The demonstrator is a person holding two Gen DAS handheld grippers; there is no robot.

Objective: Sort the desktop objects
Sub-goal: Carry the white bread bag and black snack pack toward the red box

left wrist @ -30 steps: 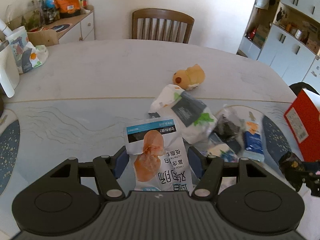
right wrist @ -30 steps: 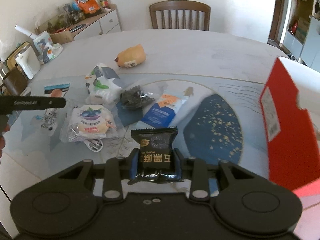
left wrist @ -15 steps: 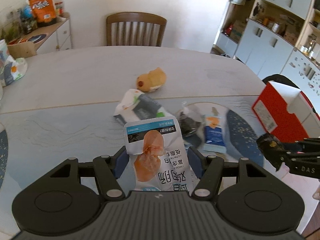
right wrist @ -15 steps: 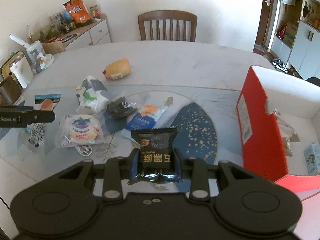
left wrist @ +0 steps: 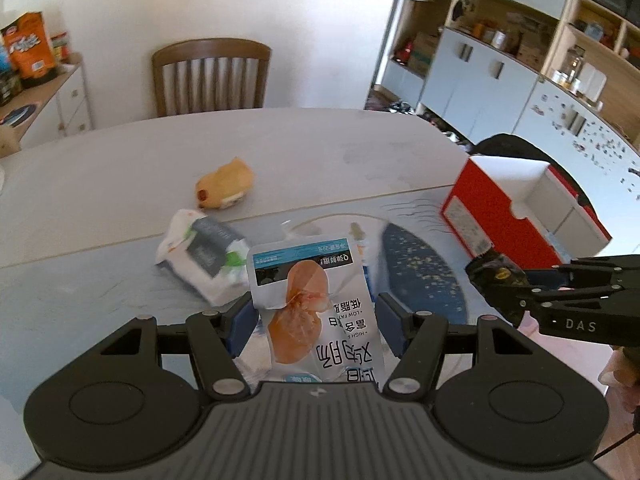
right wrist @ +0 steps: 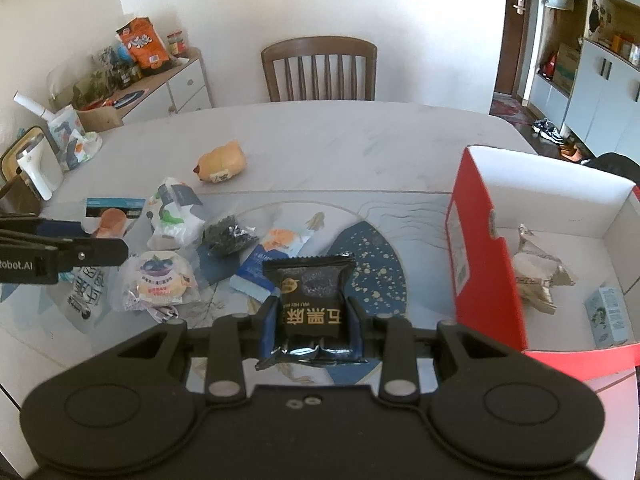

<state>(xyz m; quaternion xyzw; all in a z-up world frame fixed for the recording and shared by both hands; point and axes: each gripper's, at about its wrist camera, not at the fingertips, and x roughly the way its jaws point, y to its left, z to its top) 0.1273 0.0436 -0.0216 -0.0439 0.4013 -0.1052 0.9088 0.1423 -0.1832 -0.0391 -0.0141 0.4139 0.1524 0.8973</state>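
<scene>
My left gripper point(left wrist: 314, 326) is shut on a white pouch point(left wrist: 308, 280) with a blue band and a chicken picture, held above the table. My right gripper point(right wrist: 312, 326) is shut on a black snack packet point(right wrist: 310, 288), also lifted. An open red box point(right wrist: 480, 264) stands to the right, its white inside showing a crumpled silver wrapper point(right wrist: 536, 276) and a small pale blue carton point(right wrist: 610, 312). In the left wrist view the red box point(left wrist: 480, 216) sits at right, with the right gripper point(left wrist: 496, 276) and its black packet just in front of it. The left gripper point(right wrist: 96, 252) shows at the right wrist view's left edge.
On the table lie a yellow plush toy point(right wrist: 220, 162), a white and green pack point(right wrist: 174, 212), a blueberry pastry packet point(right wrist: 160, 280), a dark crumpled packet point(right wrist: 228, 236) and a blue sachet point(right wrist: 264, 264). A wooden chair point(right wrist: 320, 70) stands at the far side.
Both grippers have risen and swung to the right with their packets still held. The red box has come further into both views, and its inside now shows.
</scene>
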